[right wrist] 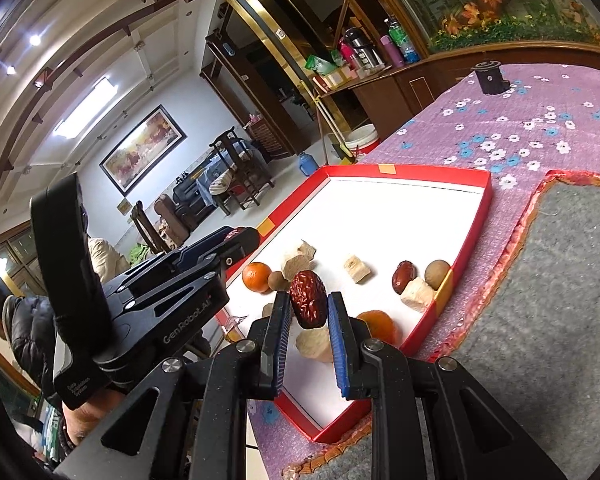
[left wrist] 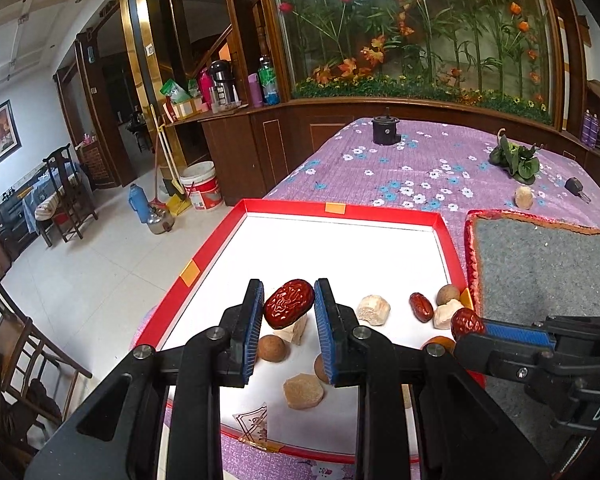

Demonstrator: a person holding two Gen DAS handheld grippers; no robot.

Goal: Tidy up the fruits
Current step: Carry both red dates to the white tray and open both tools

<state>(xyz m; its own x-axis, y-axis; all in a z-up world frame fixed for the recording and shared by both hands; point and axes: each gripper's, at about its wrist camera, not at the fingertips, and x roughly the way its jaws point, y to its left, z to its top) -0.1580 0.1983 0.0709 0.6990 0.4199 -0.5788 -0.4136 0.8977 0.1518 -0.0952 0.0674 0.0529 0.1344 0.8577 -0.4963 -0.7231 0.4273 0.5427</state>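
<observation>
A red-rimmed white tray (left wrist: 342, 207) (right wrist: 485, 196) lies on the purple flowered table. My left gripper (left wrist: 289, 300) is shut on a wrinkled red date (left wrist: 289, 303) and holds it above the tray's near end. My right gripper (right wrist: 309, 307) is shut on a second red date (right wrist: 309, 299), also over the tray; in the left wrist view it reaches in from the right (left wrist: 466, 322). In the tray lie another red date (left wrist: 421, 307) (right wrist: 403, 276), round brown longans (left wrist: 448, 294) (right wrist: 438, 274), pale chunks (left wrist: 374, 310) (right wrist: 357, 268) and small oranges (right wrist: 257, 276).
A grey felt mat with a red edge (left wrist: 540, 264) (right wrist: 560, 280) lies right of the tray. Further back on the table stand a black cylinder (left wrist: 385, 130), a green plant sprig (left wrist: 516, 158) and a loose pale chunk (left wrist: 524, 197). The table's left edge drops to the tiled floor.
</observation>
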